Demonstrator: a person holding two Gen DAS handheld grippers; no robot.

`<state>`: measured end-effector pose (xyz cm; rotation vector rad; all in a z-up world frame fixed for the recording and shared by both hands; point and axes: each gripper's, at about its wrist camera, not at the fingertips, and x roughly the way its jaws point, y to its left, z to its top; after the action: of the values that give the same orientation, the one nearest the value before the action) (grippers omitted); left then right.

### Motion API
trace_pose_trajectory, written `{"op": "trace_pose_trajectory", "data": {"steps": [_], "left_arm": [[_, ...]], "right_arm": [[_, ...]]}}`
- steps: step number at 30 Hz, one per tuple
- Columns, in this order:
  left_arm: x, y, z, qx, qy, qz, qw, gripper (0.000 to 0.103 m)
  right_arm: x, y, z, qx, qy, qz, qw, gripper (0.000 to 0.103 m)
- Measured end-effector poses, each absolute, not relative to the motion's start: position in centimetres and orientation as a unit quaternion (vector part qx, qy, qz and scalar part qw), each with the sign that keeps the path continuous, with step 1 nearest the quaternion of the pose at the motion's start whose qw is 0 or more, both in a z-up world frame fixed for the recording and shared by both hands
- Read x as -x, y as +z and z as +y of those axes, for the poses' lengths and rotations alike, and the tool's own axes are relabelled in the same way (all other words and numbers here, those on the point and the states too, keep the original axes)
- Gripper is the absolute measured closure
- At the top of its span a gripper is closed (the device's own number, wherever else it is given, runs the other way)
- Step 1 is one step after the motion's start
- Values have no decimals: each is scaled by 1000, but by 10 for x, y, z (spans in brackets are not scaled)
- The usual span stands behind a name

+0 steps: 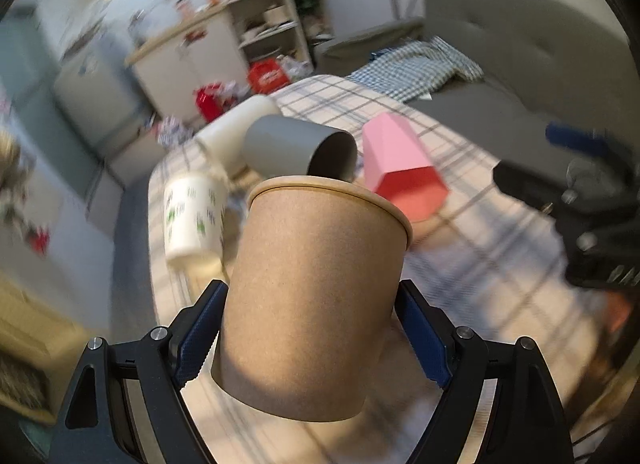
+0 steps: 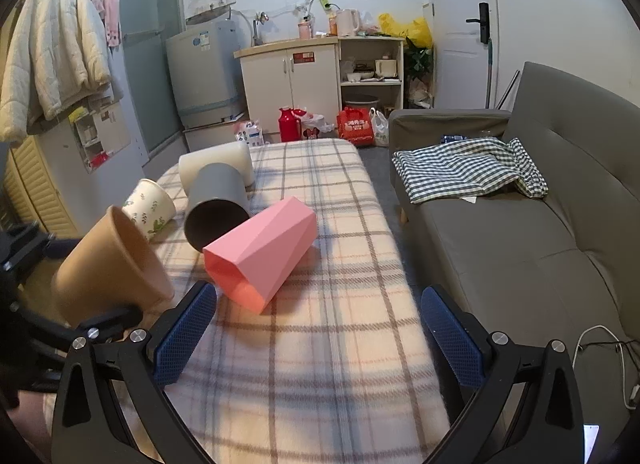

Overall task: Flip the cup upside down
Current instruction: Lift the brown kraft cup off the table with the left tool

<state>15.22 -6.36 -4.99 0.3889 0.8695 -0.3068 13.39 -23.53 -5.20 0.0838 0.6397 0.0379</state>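
My left gripper (image 1: 310, 334) is shut on a brown paper cup (image 1: 316, 296), held above the table with its rim pointing away and tilted. The same cup shows in the right wrist view (image 2: 108, 268), tilted with its mouth up and to the right, at the left edge. My right gripper (image 2: 318, 328) is open and empty over the plaid tablecloth (image 2: 320, 364); it also shows at the right edge of the left wrist view (image 1: 592, 200). A pink faceted cup (image 2: 260, 252) lies on its side just ahead of it.
A grey cup (image 2: 218, 204) and a white cup (image 2: 216, 162) lie on their sides on the table; a white cup with green leaves (image 2: 148, 206) stands tilted at the left edge. A grey sofa (image 2: 540, 224) with a checked cloth (image 2: 468, 168) is on the right.
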Motion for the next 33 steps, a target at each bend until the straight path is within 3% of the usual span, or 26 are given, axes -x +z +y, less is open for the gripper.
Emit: {"op": "trace_pose_trajectory", "data": {"steps": [13, 30, 33], "left_arm": [[-86, -50, -77, -59, -73, 444, 891, 17], [-74, -69, -93, -24, -98, 435, 895, 14], [-63, -62, -88, -28, -99, 418, 902, 5]], "right_arm": [[-70, -29, -235, -31, 16, 301, 953, 0], [-68, -29, -240, -34, 8, 307, 951, 0], [-64, -24, -238, -38, 4, 302, 953, 0]]}}
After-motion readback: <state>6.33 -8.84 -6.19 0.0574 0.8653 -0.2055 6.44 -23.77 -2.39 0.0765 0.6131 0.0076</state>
